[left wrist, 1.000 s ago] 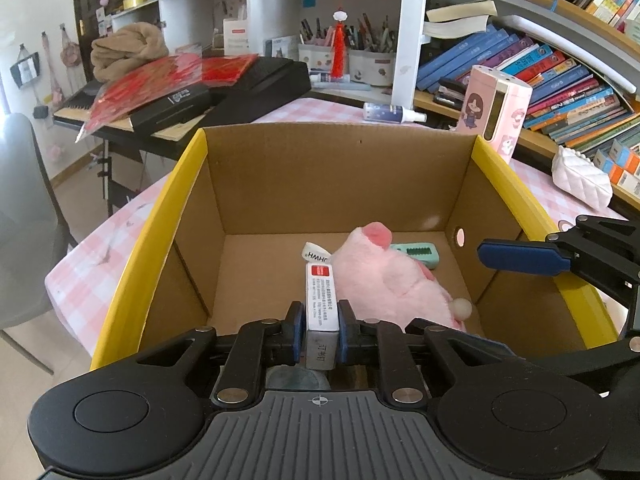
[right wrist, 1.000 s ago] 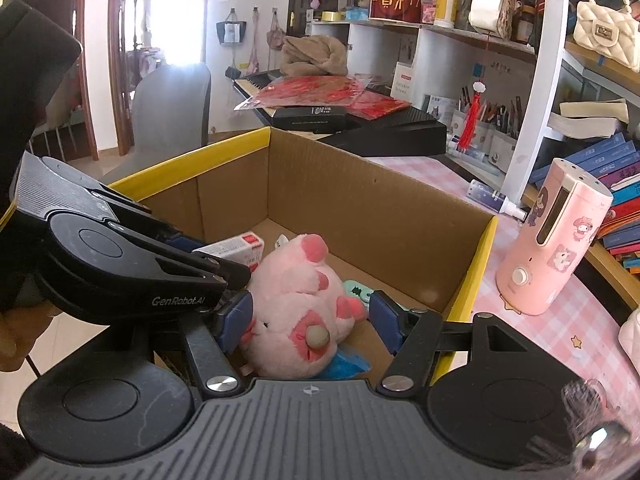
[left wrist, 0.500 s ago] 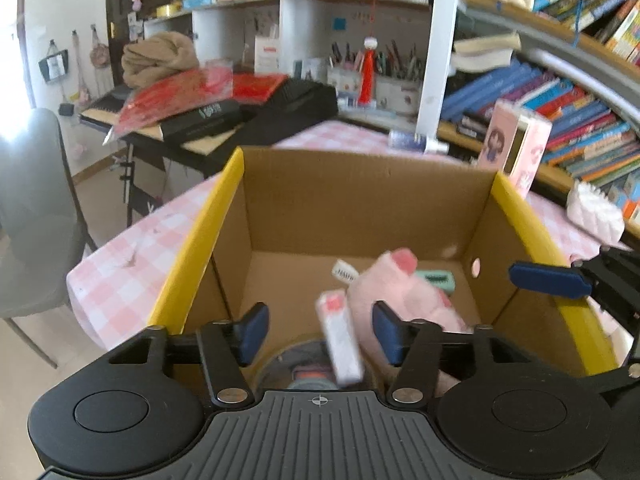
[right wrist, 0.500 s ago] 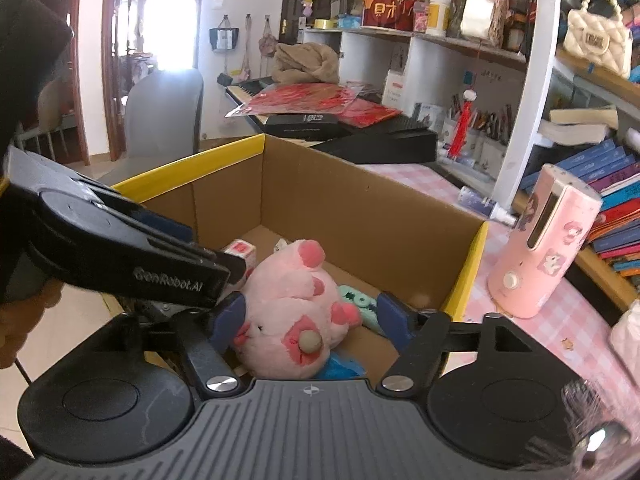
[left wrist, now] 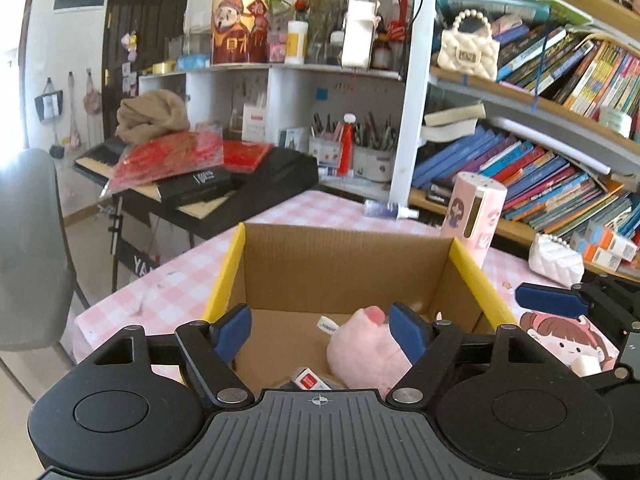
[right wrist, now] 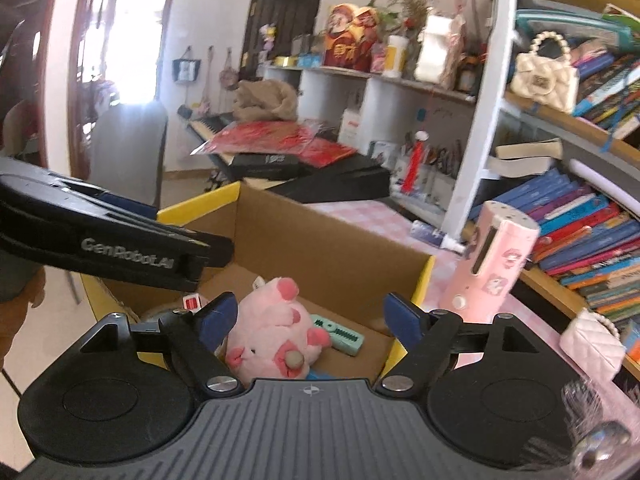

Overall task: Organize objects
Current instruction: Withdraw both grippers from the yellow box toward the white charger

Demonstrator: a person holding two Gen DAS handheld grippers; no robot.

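Finishing a drop, we have both grippers, left (left wrist: pixel 322 330) and right (right wrist: pixel 310 314), opening empty over the box (left wrist: pixel 340 264), pig (left wrist: pixel 366 350) and carton (left wrist: pixel 307 379) inside; next, probably fetch the pink canister (right wrist: pixel 494 264) beside the box.

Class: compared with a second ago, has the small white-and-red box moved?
Yes. The white-and-red box left the left gripper, whose jaws are opening, and lies in the cardboard box.

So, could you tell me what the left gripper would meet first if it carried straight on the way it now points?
Probably the pink plush pig lying in the cardboard box, or the box floor beside it. The left gripper, jaws opening and empty, points down into the box; depth is unclear.
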